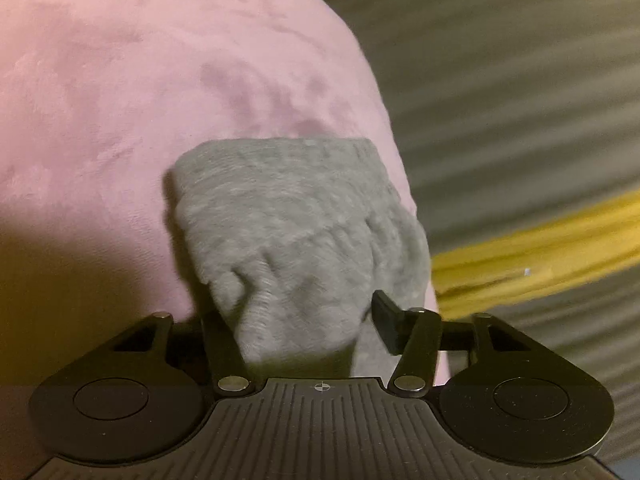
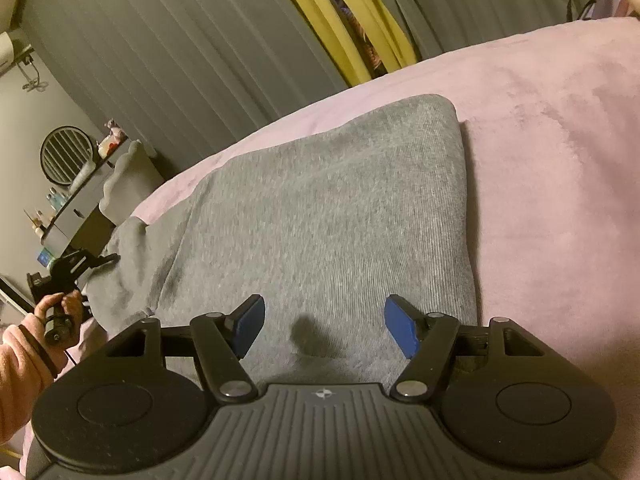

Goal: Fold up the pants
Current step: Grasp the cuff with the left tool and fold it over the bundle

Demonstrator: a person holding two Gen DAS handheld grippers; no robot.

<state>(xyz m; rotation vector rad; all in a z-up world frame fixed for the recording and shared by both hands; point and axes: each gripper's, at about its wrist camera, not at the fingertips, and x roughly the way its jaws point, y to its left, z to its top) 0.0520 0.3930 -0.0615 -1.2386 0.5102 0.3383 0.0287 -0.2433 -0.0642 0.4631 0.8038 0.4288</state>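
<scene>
Grey knit pants (image 2: 320, 208) lie folded flat on a pink plush bed cover (image 2: 560, 160). My right gripper (image 2: 324, 328) is open and empty, its blue pads (image 2: 400, 328) hovering just over the near part of the pants. In the left wrist view, the ribbed cuff end of the pants (image 1: 288, 216) lies between my left gripper's (image 1: 304, 320) jaws, which stand apart around the bunched cloth. The left pad is hidden behind the fabric. The left gripper also shows in the right wrist view (image 2: 80, 264), at the pants' left end, held by a hand.
Grey curtains (image 2: 180, 60) with a yellow strip (image 2: 320, 12) hang behind the bed. A dresser (image 2: 80, 208) with a round mirror and small bottles stands at the far left. The pink cover (image 1: 120, 100) spreads wide to the left in the left wrist view.
</scene>
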